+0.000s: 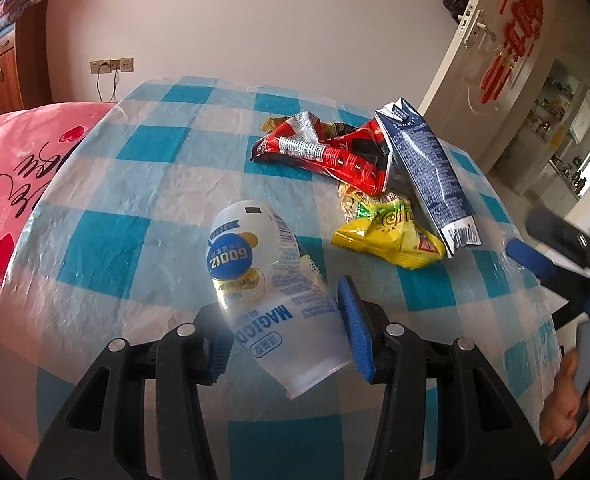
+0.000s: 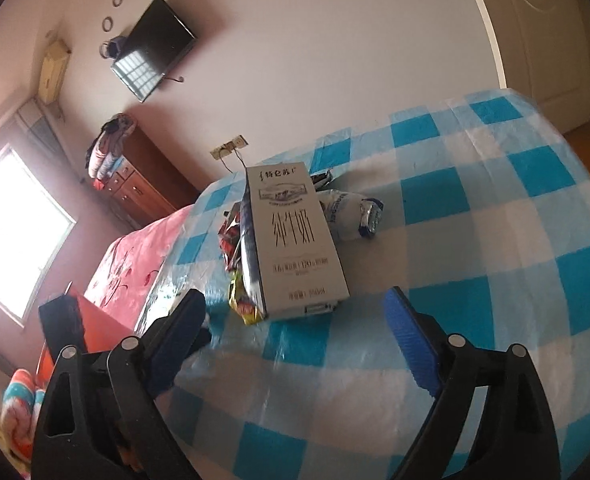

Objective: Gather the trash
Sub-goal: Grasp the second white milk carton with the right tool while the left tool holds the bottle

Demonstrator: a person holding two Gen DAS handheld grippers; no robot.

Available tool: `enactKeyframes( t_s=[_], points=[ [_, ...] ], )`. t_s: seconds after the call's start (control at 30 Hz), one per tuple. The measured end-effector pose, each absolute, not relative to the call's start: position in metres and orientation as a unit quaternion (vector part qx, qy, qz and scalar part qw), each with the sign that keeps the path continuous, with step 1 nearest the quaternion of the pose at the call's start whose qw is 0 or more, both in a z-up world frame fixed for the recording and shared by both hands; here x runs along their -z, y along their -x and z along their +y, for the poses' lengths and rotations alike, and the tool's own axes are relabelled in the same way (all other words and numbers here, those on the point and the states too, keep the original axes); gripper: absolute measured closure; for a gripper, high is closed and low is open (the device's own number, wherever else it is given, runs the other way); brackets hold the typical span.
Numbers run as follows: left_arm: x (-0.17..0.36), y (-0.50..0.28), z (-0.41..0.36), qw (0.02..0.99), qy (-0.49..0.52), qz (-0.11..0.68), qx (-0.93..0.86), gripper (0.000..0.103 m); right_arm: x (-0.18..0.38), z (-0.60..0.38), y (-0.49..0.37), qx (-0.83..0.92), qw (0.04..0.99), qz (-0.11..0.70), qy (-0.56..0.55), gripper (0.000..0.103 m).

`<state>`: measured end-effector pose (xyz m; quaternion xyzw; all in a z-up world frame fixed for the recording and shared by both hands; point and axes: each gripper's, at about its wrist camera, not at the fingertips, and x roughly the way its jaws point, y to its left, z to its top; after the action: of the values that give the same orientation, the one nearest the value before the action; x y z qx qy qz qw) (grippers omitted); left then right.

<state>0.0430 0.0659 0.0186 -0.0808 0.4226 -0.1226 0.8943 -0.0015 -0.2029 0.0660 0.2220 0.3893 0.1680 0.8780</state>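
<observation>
My left gripper (image 1: 285, 328) is shut on a white plastic cup (image 1: 271, 288) with a blue and yellow label, held above the checked table. Past it lies a trash pile: a red snack wrapper (image 1: 327, 148), a yellow snack bag (image 1: 391, 232) and a blue-and-white milk carton (image 1: 427, 172). My right gripper (image 2: 295, 320) is open and empty, just short of the milk carton (image 2: 291, 240), with the yellow bag (image 2: 243, 300) and red wrapper (image 2: 231, 232) beside it. A white crumpled bag (image 2: 347, 212) lies behind the carton. The right gripper also shows at the right edge of the left wrist view (image 1: 535, 264).
The table (image 1: 135, 184) has a blue-and-white checked plastic cover. A pink bed (image 1: 11, 184) lies to its left, a wooden dresser (image 2: 147, 184) stands by the wall, and a white door (image 1: 495, 60) is at the right.
</observation>
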Motion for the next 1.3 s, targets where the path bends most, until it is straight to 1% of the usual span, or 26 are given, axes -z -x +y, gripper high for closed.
enactKeyframes(
  t_s=[0.1,0.23,0.5,0.57,0.6,0.63,0.73,1.3],
  points=[
    [-0.018,-0.038,0.071,0.893,0.088,0.422,0.13,0.053,-0.066,-0.193,-0.017,-0.175,0.873,0.397,-0.221,0.013],
    [-0.019,-0.032,0.075,0.892,0.086,0.421,0.137,0.053,-0.06,-0.177,-0.034,-0.174,0.874,0.41,-0.193,0.013],
    [-0.021,-0.022,0.086,0.891,0.093,0.42,0.148,0.053,-0.043,-0.166,-0.053,-0.177,0.868,0.42,-0.198,0.013],
    [-0.022,-0.02,0.087,0.891,0.093,0.418,0.151,0.053,-0.041,-0.165,-0.053,-0.173,0.868,0.421,-0.197,0.022],
    [-0.023,-0.019,0.088,0.891,0.096,0.417,0.152,0.053,-0.04,-0.164,-0.052,-0.169,0.869,0.424,-0.193,0.03],
    [-0.023,-0.019,0.089,0.891,0.097,0.416,0.153,0.053,-0.039,-0.164,-0.051,-0.167,0.869,0.424,-0.193,0.033],
    [-0.025,-0.015,0.09,0.892,0.099,0.413,0.156,0.053,-0.038,-0.168,-0.046,-0.169,0.867,0.419,-0.209,0.033],
    [-0.048,0.014,0.098,0.899,0.104,0.39,0.171,0.053,-0.068,-0.172,0.016,-0.165,0.888,0.375,-0.209,0.034]
  ],
)
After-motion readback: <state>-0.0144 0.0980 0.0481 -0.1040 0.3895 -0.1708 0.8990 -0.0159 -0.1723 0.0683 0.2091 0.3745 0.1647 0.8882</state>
